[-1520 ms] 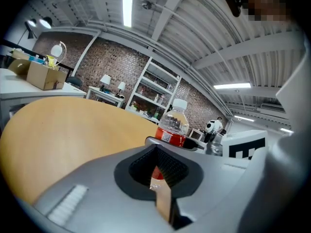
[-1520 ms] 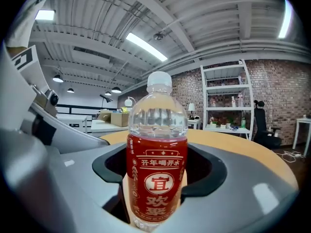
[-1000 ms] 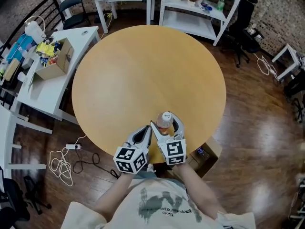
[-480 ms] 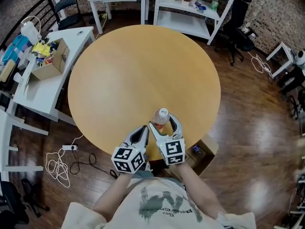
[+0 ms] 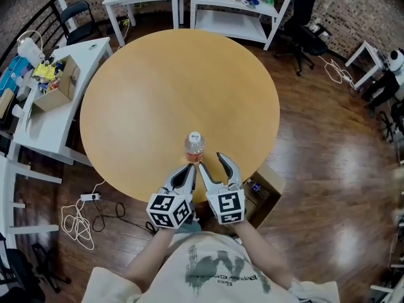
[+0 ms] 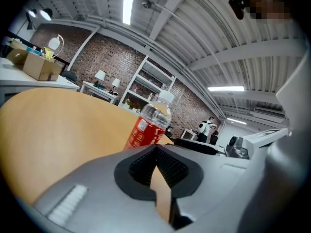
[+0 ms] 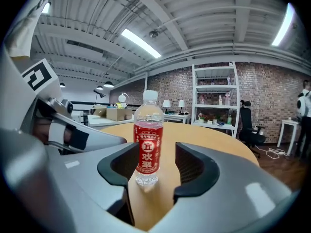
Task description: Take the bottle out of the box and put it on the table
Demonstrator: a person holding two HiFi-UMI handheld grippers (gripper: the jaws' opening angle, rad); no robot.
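A clear bottle (image 5: 194,145) with a red label and a white cap stands upright on the round wooden table (image 5: 158,74), near its front edge. My right gripper (image 5: 213,163) sits just behind the bottle, open. Its jaws have just been closing, with nothing between the pads. In the right gripper view the bottle (image 7: 147,137) stands ahead of the right gripper (image 7: 155,155), apart from both jaws. My left gripper (image 5: 187,170) is beside the right one, shut and holding nothing. In the left gripper view the bottle (image 6: 150,123) rises beyond the left gripper (image 6: 156,152).
An open cardboard box (image 5: 268,193) sits on the floor under the table's front right edge. A white side table (image 5: 44,122) at the left carries another box (image 5: 53,88) and clutter. White shelving (image 5: 233,8) and chairs stand beyond the table, and cables (image 5: 79,216) lie on the floor.
The right gripper's jaws were around the bottle; both grippers have drawn back toward the person. The bottle now stands free on the table ahead of them.
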